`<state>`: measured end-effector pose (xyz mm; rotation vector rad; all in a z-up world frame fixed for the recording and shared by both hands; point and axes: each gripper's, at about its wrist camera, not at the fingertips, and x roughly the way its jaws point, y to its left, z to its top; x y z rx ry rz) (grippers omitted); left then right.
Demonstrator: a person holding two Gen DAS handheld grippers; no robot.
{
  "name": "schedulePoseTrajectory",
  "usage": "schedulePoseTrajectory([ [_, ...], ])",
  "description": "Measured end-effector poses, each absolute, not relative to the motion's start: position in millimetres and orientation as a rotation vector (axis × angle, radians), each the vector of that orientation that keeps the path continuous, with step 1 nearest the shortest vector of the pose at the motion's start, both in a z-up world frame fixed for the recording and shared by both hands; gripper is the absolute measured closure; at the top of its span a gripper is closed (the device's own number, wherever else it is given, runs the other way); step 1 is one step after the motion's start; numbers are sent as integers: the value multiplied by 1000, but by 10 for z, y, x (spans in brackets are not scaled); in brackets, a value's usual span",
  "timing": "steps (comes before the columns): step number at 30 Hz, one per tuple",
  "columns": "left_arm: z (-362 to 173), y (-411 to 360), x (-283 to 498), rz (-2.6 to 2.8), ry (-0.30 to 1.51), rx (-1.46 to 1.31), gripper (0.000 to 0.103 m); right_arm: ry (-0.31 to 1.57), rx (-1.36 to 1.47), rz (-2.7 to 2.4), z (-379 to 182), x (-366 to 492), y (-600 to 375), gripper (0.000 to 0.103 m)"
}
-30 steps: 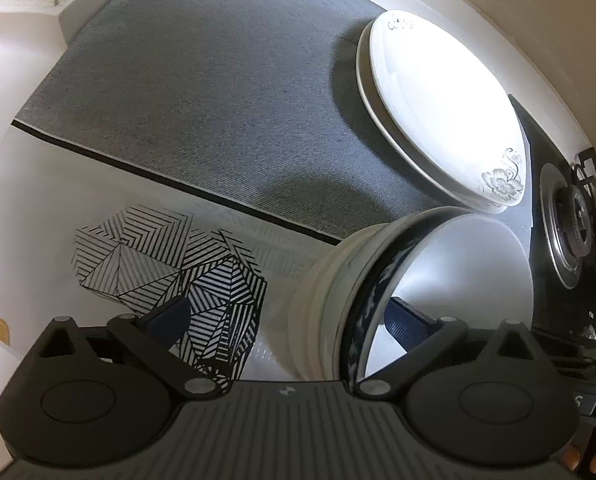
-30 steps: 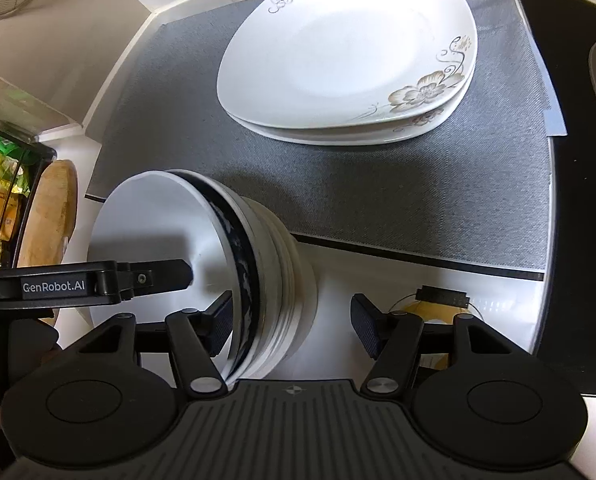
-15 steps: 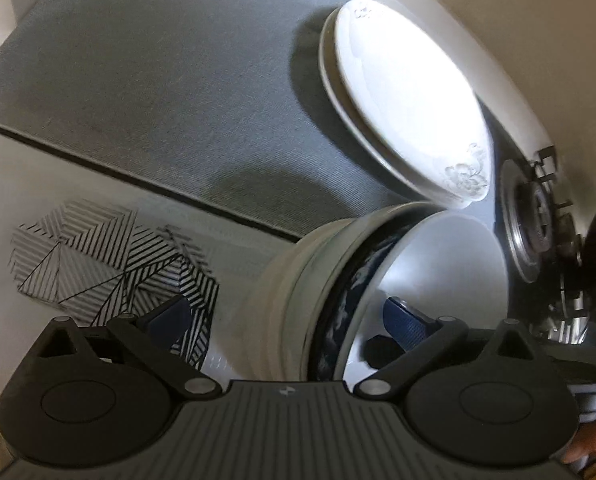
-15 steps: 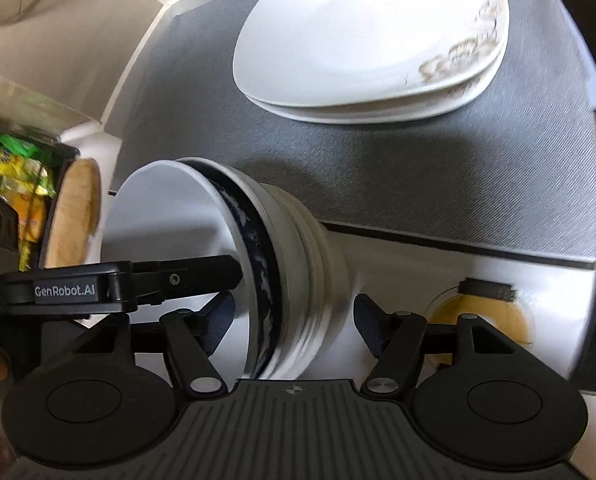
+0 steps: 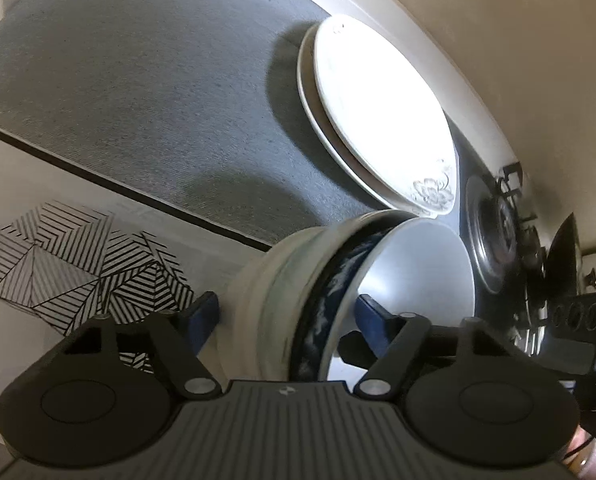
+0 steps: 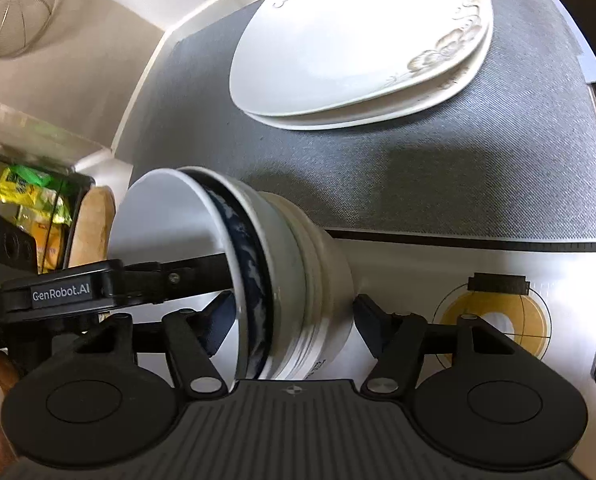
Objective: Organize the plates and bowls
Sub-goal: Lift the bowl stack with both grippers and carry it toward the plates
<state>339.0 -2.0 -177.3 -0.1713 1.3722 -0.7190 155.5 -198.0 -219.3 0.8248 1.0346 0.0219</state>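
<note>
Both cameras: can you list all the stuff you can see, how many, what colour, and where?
bowls: a nested stack, count unclear, white with one dark blue, between both grippers' fingers
plates: two, white with flower print, stacked on the mat
mat: one, grey, on the counter
trivet: one, black and white stripes, on the counter near the mat's edge
coaster: one, yellow, on the counter right of the bowls
stove burner: one, dark metal, beyond the plates
strainer: one, wire, top left by the wall
packets: several, yellow and green, far left
left gripper: black, blue pads, straddling the bowls
right gripper: black, straddling the bowls
</note>
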Motion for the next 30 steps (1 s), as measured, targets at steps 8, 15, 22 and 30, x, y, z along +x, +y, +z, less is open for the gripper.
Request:
schedulePoseTrajectory([
  [8,-1787,91,3380,-712,1349,-238,31,993,930,48,-2282,1459,-2154,44],
  [15,-1732,97,3361,-739,1313,-251,31,962,960,51,-2302,1401,-2208,45],
  [22,-1661,-4,3317,-765,1285,-212,31,947,962,27,-2268,1348,-2260,45],
  [30,-1567,-134,3335,-768,1279,-191,31,956,918,-2,-2102,1386,-2284,45],
])
